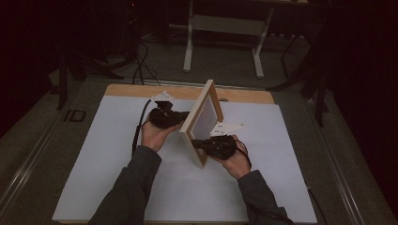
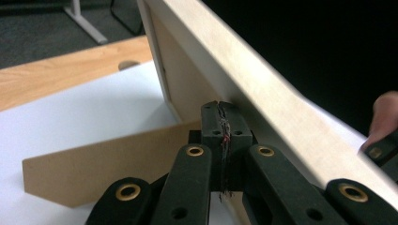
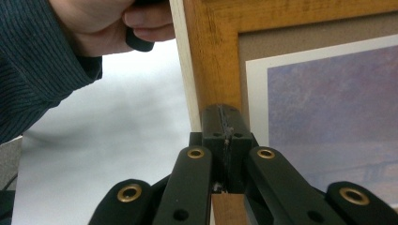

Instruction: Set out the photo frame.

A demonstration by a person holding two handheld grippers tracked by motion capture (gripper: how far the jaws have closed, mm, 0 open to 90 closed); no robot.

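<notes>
The light wooden picture frame (image 1: pixel 204 119) stands on edge near the middle of the white sheet (image 1: pixel 117 178) covering the table, tilted, one gripper on each side of it. The left gripper (image 1: pixel 180 116) comes in from the frame's back; in the left gripper view its black jaws are pressed together right up against the frame's pale outer edge (image 2: pixel 263 89), with nothing seen between them, and whether they pinch any part of the frame cannot be told. Below them the brown fibreboard easel stand (image 2: pixel 108 164) juts out from the back, low over the sheet. The right gripper (image 1: pixel 197 144) meets the frame's near lower edge; in the right gripper view its jaws sit closed against the warm-toned wooden rail (image 3: pixel 211 61), beside the bluish-purple print (image 3: pixel 338 112) with its white border. A sliver of brown wood shows low between those jaws. The other hand (image 3: pixel 108 23) appears beyond the frame, in a dark ribbed sleeve (image 3: pixel 42 65).
</notes>
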